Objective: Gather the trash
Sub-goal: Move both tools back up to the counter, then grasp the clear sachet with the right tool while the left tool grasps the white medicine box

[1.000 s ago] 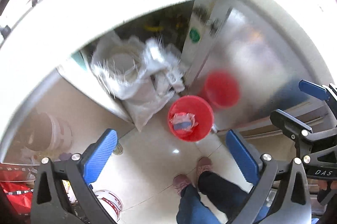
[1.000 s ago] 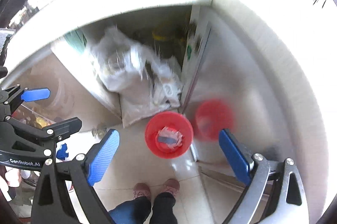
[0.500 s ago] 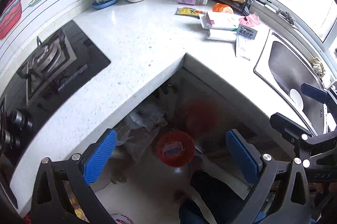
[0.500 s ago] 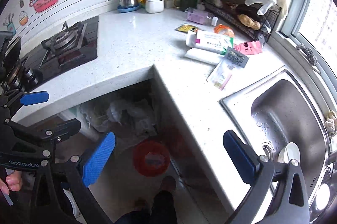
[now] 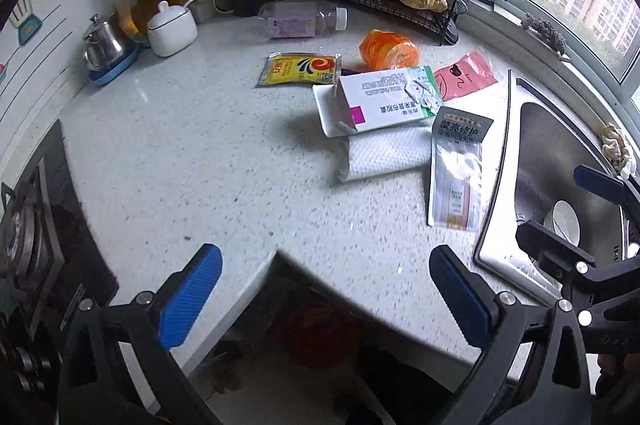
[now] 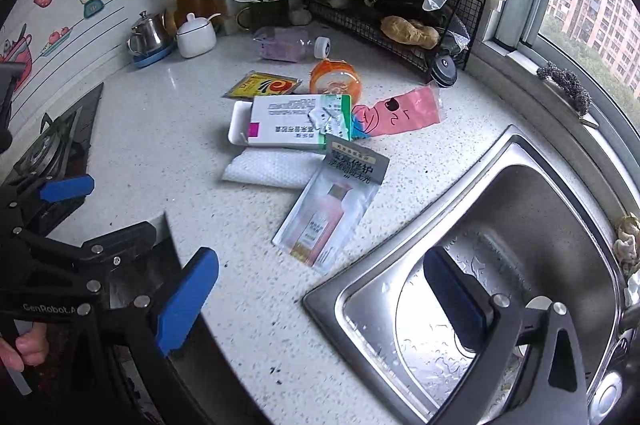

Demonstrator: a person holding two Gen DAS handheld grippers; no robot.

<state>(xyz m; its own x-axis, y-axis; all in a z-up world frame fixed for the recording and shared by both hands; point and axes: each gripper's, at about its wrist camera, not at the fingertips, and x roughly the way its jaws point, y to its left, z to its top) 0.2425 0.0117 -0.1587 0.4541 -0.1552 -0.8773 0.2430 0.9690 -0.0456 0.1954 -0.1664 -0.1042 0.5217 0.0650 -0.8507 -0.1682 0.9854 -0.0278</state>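
Trash: sachet [image 5: 456,169], towel [image 5: 384,155], box [image 5: 384,101] lie right of centre on the desk [image 5: 200,145], untouched.
Tongs: left tongs [image 5: 326,295], right tongs [image 6: 320,299] released, empty.
Change: both swung up from the floor bin to the desk; next pick begins.

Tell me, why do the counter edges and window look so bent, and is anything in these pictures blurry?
Left wrist view: the fisheye lens bows the sink rim and window frame; the red bin under the counter is dim and smeared. Right wrist view: same curving, the counter litter sharp, daylight glinting off the wet sink.
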